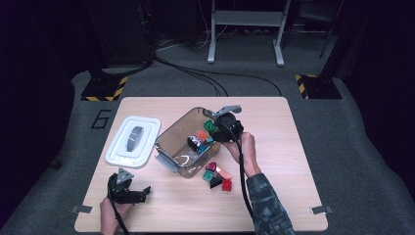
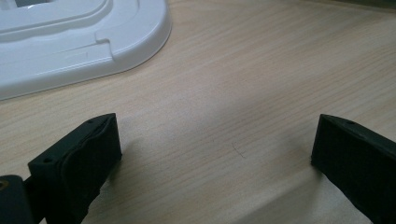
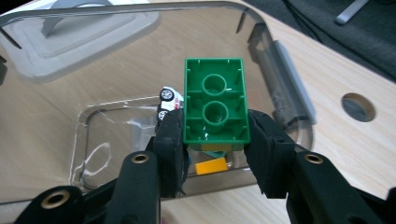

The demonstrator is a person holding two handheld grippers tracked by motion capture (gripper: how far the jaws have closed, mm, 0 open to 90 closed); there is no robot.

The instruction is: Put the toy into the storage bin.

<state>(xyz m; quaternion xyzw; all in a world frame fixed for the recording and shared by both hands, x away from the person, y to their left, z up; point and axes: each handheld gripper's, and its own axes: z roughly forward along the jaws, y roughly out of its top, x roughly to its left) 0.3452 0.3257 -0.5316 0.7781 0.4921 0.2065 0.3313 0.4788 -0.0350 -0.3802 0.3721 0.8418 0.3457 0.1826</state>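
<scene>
My right gripper is shut on a green brick, its hollow underside facing the camera, held over the clear plastic container. In the high view the right gripper hangs above the container's right rim with the green brick. Inside the container lie a toy car, an orange piece and a teal piece. My left gripper rests open on the bare table near the white lid; from above the left gripper sits at the table's front left.
A small pile of coloured blocks lies on the table just right of the container's near corner. The white lid sits left of the container. A round hole shows in the tabletop beyond the container.
</scene>
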